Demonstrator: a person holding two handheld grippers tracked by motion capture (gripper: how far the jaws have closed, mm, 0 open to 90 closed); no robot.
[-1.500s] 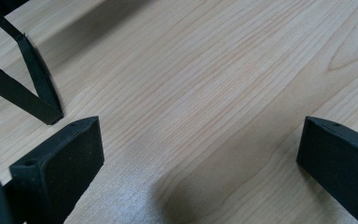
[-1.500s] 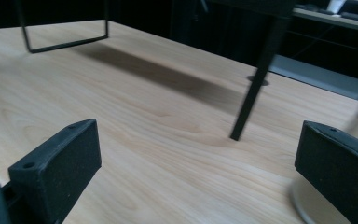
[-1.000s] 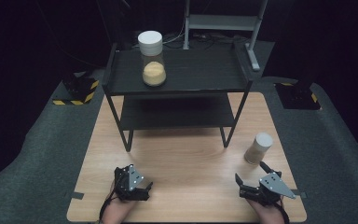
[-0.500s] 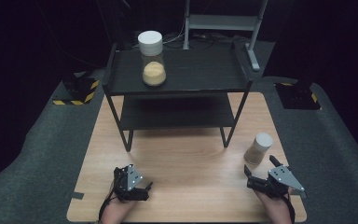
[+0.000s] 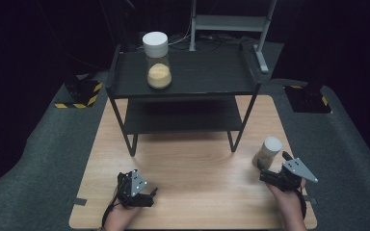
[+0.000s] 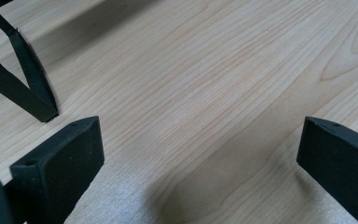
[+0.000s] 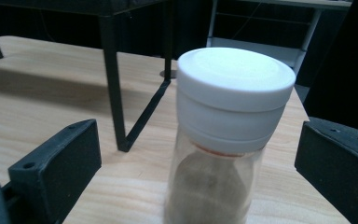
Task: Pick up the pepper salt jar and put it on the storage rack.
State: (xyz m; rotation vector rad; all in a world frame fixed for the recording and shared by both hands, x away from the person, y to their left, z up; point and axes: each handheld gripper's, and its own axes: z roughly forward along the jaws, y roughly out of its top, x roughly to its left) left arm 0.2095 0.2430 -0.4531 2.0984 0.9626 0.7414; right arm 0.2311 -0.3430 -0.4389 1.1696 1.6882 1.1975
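In the high view, the right gripper [image 5: 271,169] has moved forward over the last second, so the white-lidded jar [image 5: 268,152] now stands just ahead of its spread jaws; the left gripper [image 5: 147,195] stays put. In the left gripper view, bare table [image 6: 205,93] lies between its parted jaws. In the right gripper view, the jar [image 7: 223,140] sits between the jaws, untouched: a grasp looks imminent.

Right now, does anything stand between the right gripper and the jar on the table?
Nothing visible does. The right gripper is open, and the white-lidded jar stands upright between its jaws with bare table around it.
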